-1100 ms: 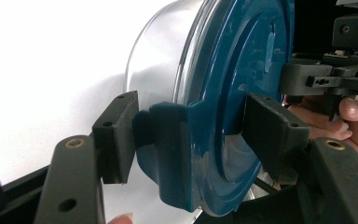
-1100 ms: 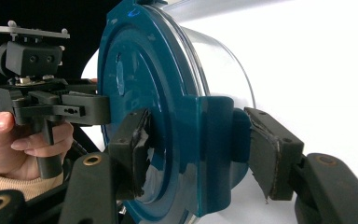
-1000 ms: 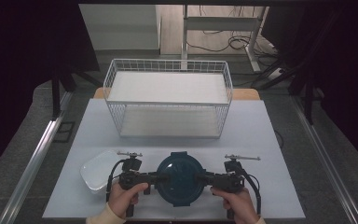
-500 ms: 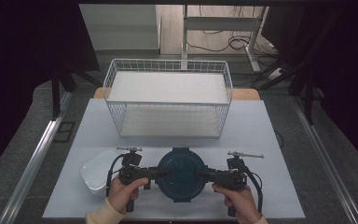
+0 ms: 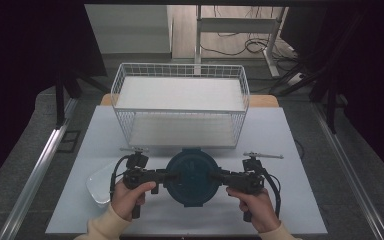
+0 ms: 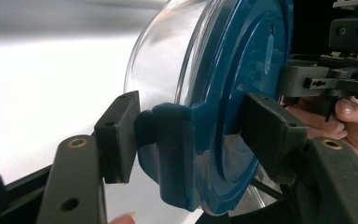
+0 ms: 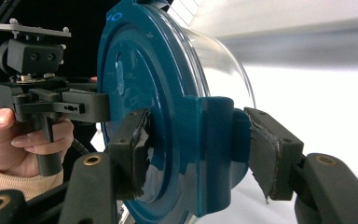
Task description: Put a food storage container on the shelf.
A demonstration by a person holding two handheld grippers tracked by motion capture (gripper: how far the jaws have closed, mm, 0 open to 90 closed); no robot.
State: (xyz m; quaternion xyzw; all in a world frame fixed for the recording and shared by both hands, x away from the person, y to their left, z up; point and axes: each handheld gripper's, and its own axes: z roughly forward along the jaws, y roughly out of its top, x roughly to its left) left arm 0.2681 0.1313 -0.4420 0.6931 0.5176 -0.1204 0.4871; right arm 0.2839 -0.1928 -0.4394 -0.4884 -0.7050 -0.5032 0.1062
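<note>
we hold a round glass container with a blue lid [image 5: 192,176] between our two grippers, over the near part of the white table [image 5: 290,150]; the left gripper [image 5: 170,176] is clamped on the lid's left clip and the right gripper [image 5: 215,176] on its right clip, each reaching in level from its own side; in the left gripper view the pads sit on either side of the blue clip [image 6: 168,149], one on the clip's outer face and the other on the flat of the lid, and the clear wall of the container [image 6: 163,60] curves off behind; the right gripper view shows the same hold on the other clip [image 7: 209,149]; a white wire basket [image 5: 180,107] stands farther back on the table, well apart from the container; a pale dish [image 5: 99,186] lies on the table just beside our left hand [image 5: 130,197]; our right hand [image 5: 255,205] grips its handle at the near edge
</note>
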